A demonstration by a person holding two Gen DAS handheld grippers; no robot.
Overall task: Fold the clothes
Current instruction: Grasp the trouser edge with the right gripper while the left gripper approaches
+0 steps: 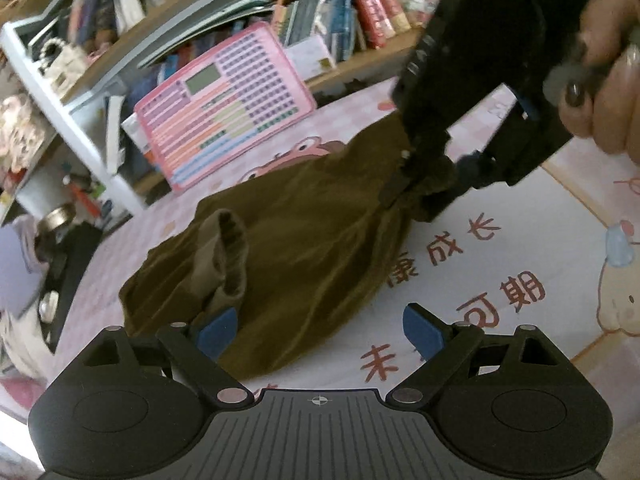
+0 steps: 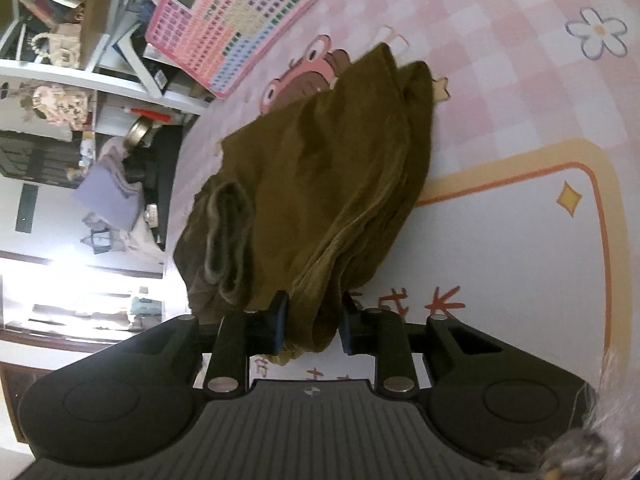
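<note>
Left wrist view: olive-brown garment heaped on pink cartoon mat. Left gripper spread wide at the garment's near edge, gripping nothing. Right gripper pinching the garment's far corner. Pink keyboard toy propped behind the garment.

Right wrist view: right gripper clamped on bunched garment edge, toy beyond the garment.

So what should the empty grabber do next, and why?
Probably move the open left gripper onto the near edge of the brown garment and pinch it: the right gripper already pinches another bunched edge, so folding needs a second hold.
</note>
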